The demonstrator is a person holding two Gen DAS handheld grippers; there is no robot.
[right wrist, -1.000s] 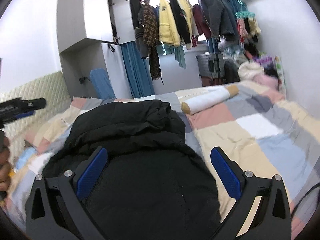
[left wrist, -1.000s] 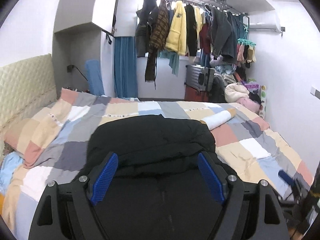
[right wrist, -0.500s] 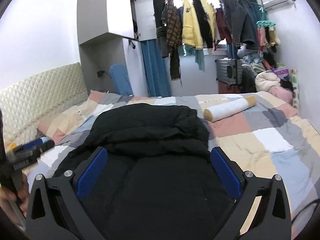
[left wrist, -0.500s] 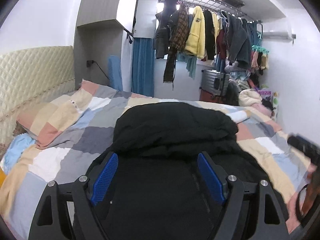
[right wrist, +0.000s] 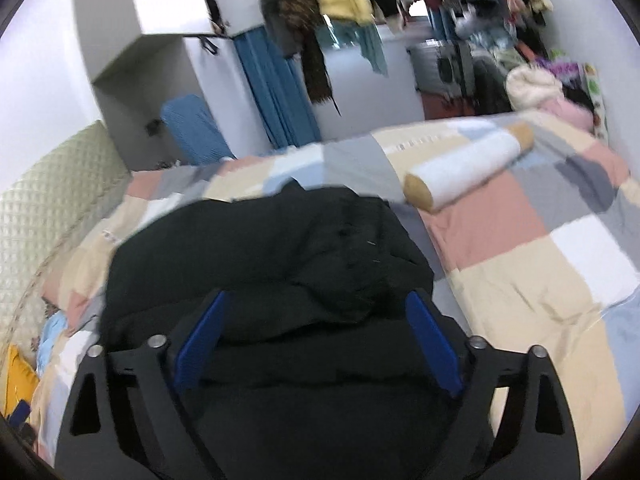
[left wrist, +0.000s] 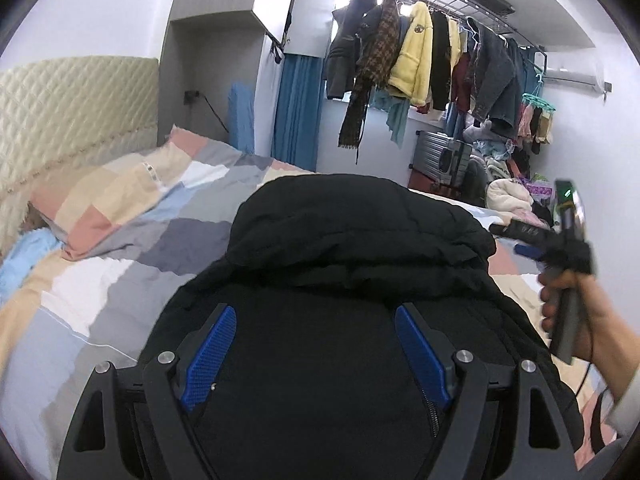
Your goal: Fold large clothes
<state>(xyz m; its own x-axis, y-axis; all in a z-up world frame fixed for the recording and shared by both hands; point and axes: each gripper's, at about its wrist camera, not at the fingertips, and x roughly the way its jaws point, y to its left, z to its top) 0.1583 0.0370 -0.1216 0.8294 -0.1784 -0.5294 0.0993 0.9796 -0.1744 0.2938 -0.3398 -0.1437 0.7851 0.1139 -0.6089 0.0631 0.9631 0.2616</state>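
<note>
One bed, covered by one patchwork quilt in grey, peach, white and pale blue squares, filled most of the room, with one quilted cream headboard at its left. One black padded jacket, the only garment on the bed, lay bunched across the quilt's middle, its hood end heaped toward the far side. One overhead rack of hanging clothes crossed the far wall, beside one blue curtain and one grey suitcase. One white bolster with tan ends lay on the quilt just right of the jacket. Two grippers were present: the left gripper and right gripper each hung over the jacket, blue-padded fingers spread wide, holding nothing. One bare hand gripped the right tool's handle.
</note>
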